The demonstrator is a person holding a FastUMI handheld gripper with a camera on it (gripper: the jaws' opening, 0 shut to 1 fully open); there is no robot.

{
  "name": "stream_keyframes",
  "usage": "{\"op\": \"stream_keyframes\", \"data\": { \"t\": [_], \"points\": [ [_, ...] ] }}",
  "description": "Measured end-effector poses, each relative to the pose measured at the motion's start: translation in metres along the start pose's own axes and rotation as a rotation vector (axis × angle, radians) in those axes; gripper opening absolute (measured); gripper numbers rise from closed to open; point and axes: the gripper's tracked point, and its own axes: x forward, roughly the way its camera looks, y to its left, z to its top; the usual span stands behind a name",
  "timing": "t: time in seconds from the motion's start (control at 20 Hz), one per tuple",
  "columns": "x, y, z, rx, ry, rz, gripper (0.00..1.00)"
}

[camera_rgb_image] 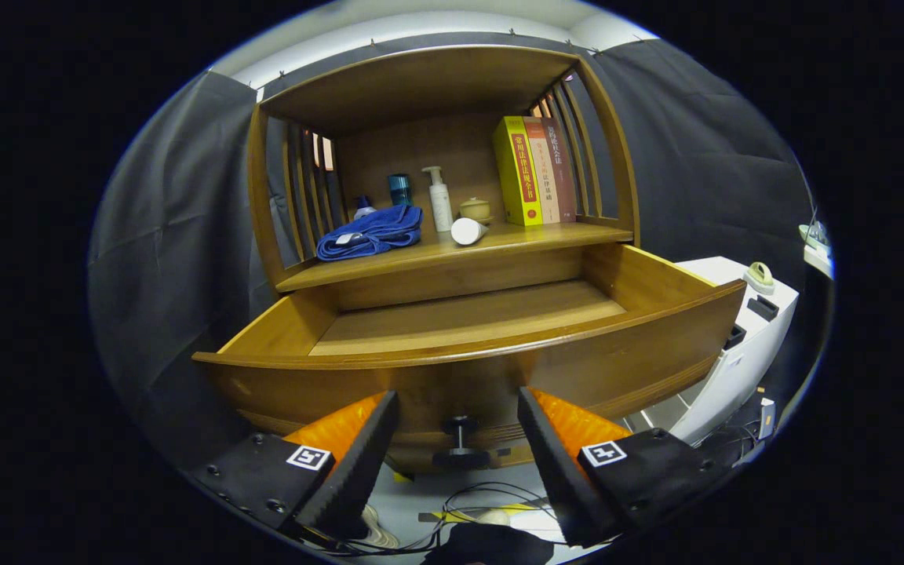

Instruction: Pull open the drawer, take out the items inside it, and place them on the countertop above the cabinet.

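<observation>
Just ahead of the claw (458,439), between its two fingers: the drawer (468,345), warm brown wood with a bowed front and a small dark dumbbell-shaped knob (460,443). The claw stands wide apart and holds nothing; neither finger touches the knob. The drawer is pulled well out; the part of its floor that shows is bare, and the strip behind the front panel is hidden, so whether anything lies there cannot be told. Handling, as judged: stiff, fairly heavy timber sliding on runners; take hold at the knob's narrow waist, pull straight. Beyond the drawer and above it: the tabletop (499,239) of the cabinet, carrying a soft folded blue towel (372,232), a white pump bottle (440,200), a white cylinder lying on its side (468,231), a small lidded pot (475,209), a teal cup (399,189) and upright books (534,169). The bottle and cylinder look light and smooth, likely slippery; the pot looks fragile. Beside the drawer, off the right finger: a white appliance (734,353).
</observation>
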Motion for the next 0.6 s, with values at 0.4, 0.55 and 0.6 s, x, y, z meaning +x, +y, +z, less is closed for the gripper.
{"op": "stream_keyframes", "data": {
  "t": [0.4, 0.55, 0.6],
  "points": [
    [0.042, -0.001, 0.016, 0.003, -0.014, 0.004, 1.00],
    [0.062, 0.000, 0.023, -0.011, -0.029, 0.003, 1.00],
    [0.071, 0.000, 0.021, -0.012, -0.024, 0.004, 1.00]
  ]
}}
